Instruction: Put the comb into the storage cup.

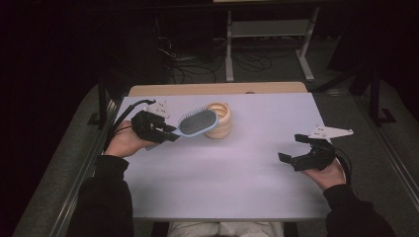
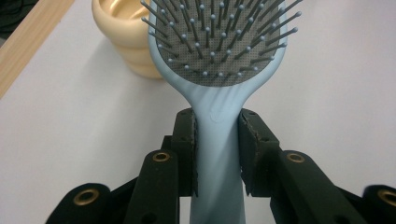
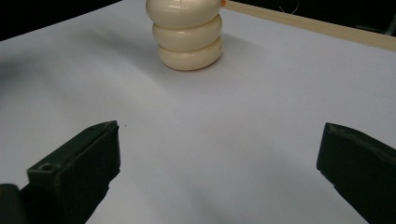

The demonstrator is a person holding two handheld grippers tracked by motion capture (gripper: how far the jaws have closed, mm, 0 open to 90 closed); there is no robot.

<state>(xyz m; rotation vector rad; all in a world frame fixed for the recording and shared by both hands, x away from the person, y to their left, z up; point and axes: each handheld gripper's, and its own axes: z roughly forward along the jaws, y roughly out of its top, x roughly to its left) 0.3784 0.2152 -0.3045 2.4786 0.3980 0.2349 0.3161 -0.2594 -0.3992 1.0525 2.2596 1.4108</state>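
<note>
A light-blue hairbrush (image 1: 197, 123) with a grey bristle pad is held above the table, its head just in front of a cream ribbed cup (image 1: 220, 119). My left gripper (image 1: 168, 134) is shut on the brush handle (image 2: 218, 140), jaws pressed against both sides, bristles facing up. The cup (image 2: 126, 37) stands behind the brush head, its mouth open upward. My right gripper (image 1: 291, 150) hovers over the table's right side, open with nothing between its jaws. From the right gripper view the cup (image 3: 189, 35) stands upright well ahead of the gripper (image 3: 219, 158).
The white table (image 1: 222, 182) has a wooden strip (image 1: 217, 89) along its far edge. Beyond it lie a dark floor, cables and a white frame's legs (image 1: 269, 44). The person's dark sleeves enter from the bottom corners.
</note>
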